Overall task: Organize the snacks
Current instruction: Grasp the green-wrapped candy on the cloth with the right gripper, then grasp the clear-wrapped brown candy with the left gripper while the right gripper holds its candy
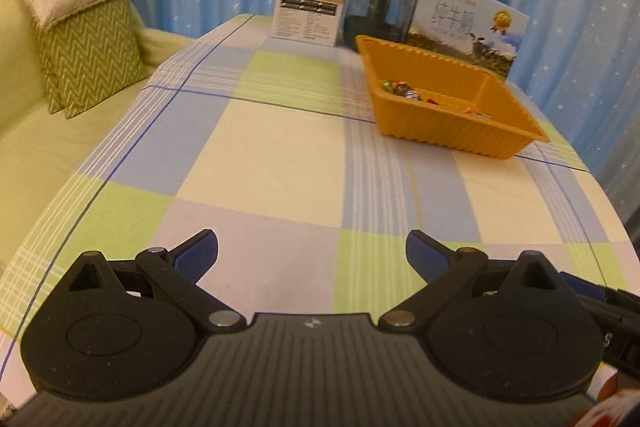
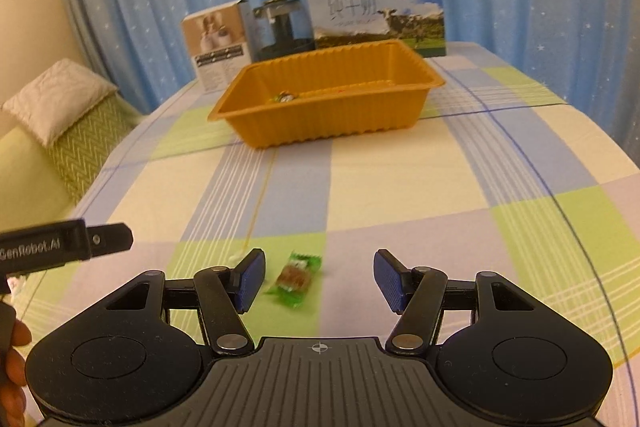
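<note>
A green-wrapped snack point(image 2: 297, 278) lies on the checked tablecloth between the blue pads of my right gripper point(image 2: 320, 277), nearer the left pad; the gripper is open and not touching it. An orange ribbed tray point(image 2: 332, 121) stands further back on the table and holds a few wrapped candies point(image 2: 285, 96). In the left wrist view the tray point(image 1: 448, 125) is at the right with candies point(image 1: 402, 89) inside. My left gripper point(image 1: 312, 255) is open and empty above the cloth.
Behind the tray stand a white product box point(image 2: 218, 45), a dark glass kettle point(image 2: 282, 27) and a milk carton box point(image 2: 376, 11). Blue star curtains hang behind. A green sofa with cushions point(image 1: 80, 27) is at the left. The left gripper's body point(image 2: 60, 247) shows at the left.
</note>
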The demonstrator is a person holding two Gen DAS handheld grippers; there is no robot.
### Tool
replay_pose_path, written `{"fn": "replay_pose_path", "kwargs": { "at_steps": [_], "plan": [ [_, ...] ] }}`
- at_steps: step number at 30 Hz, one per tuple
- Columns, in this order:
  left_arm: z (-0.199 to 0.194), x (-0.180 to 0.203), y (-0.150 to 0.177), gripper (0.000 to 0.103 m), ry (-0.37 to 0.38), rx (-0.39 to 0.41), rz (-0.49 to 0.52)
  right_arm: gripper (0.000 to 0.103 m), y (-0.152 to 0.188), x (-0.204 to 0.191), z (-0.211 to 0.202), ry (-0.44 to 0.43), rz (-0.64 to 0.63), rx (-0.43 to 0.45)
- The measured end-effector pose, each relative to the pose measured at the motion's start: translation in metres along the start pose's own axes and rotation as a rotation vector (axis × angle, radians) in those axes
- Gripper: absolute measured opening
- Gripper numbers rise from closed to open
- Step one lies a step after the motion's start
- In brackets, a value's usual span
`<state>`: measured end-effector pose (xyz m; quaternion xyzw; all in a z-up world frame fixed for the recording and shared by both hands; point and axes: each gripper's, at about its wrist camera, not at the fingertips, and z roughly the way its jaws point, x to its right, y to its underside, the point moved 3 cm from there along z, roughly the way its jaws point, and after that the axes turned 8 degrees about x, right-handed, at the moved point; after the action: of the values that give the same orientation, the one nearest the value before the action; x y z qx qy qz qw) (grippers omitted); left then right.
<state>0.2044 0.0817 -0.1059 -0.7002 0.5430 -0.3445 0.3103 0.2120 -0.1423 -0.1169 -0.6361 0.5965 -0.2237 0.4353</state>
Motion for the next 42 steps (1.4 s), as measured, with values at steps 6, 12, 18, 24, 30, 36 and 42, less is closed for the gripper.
{"fn": "replay_pose_path", "kwargs": {
  "at_steps": [6,12,18,24,30,36,42],
  "plan": [
    [0.002,0.001,0.000,0.100,0.000,-0.010,0.002,0.056,0.002,-0.012,0.012,-0.010,-0.035,0.000],
    [0.004,0.000,-0.002,0.100,0.003,-0.012,-0.017,0.042,0.008,-0.019,0.029,0.018,-0.074,-0.017],
    [0.008,0.001,0.001,0.100,0.016,-0.027,-0.030,0.037,0.019,-0.019,0.041,0.035,-0.091,-0.056],
    [0.009,0.008,0.002,0.100,0.048,-0.031,-0.018,0.032,0.019,-0.016,0.042,0.040,-0.105,-0.050],
    [0.010,0.013,0.004,0.099,0.071,-0.038,-0.008,0.025,0.021,-0.019,0.044,0.034,-0.145,-0.065],
    [0.014,0.022,0.009,0.096,0.107,-0.050,0.012,0.024,0.014,-0.012,0.035,0.060,-0.116,-0.037],
    [0.023,0.040,0.021,0.082,0.161,-0.084,0.058,0.024,0.008,0.009,0.029,0.109,-0.052,-0.026]
  ]
}}
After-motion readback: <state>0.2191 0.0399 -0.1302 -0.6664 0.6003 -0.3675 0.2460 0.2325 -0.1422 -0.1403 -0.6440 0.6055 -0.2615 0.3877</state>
